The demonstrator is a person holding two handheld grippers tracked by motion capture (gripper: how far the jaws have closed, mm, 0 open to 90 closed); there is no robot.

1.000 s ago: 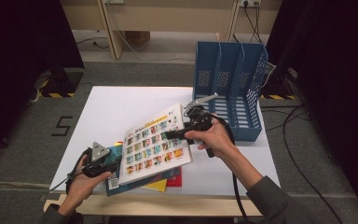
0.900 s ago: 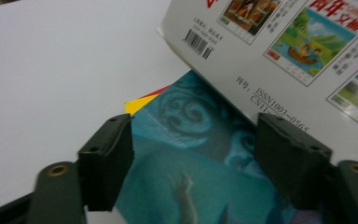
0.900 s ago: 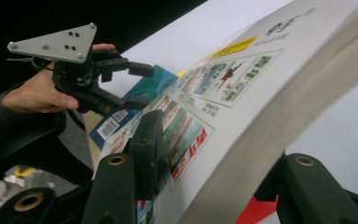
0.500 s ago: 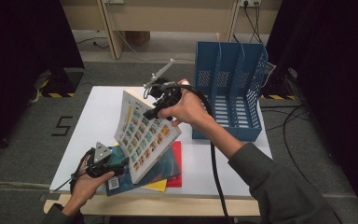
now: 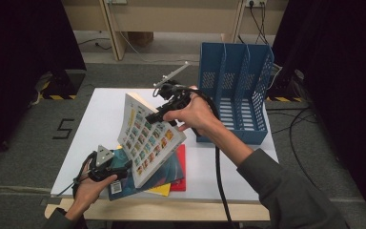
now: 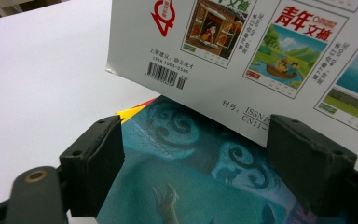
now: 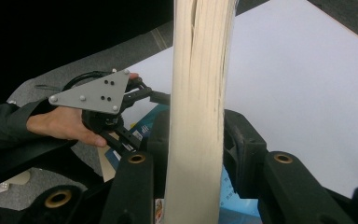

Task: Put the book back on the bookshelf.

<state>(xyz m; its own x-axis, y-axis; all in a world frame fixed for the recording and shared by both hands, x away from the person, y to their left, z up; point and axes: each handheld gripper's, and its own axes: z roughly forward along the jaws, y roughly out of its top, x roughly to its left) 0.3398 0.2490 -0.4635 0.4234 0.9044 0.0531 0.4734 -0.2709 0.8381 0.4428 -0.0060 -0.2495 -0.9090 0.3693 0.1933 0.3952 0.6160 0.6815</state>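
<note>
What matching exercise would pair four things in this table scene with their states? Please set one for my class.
Things
1. white magazine with a grid of small colourful covers
2. teal picture book
3. blue plastic three-slot file rack
4. left gripper

States
A. stands upright at the table's right edge
B. lies flat on the table on top of the pile
C. jaws open, nothing clamped
D. lifted and tilted, clamped by the right gripper

Pairs: 1-D, 2-B, 3-A, 4-C

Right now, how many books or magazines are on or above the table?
4 visible. The white magazine is clamped in the right gripper, tilted up. The teal book, a yellow one and a red one lie stacked beneath; more could be hidden.
</note>
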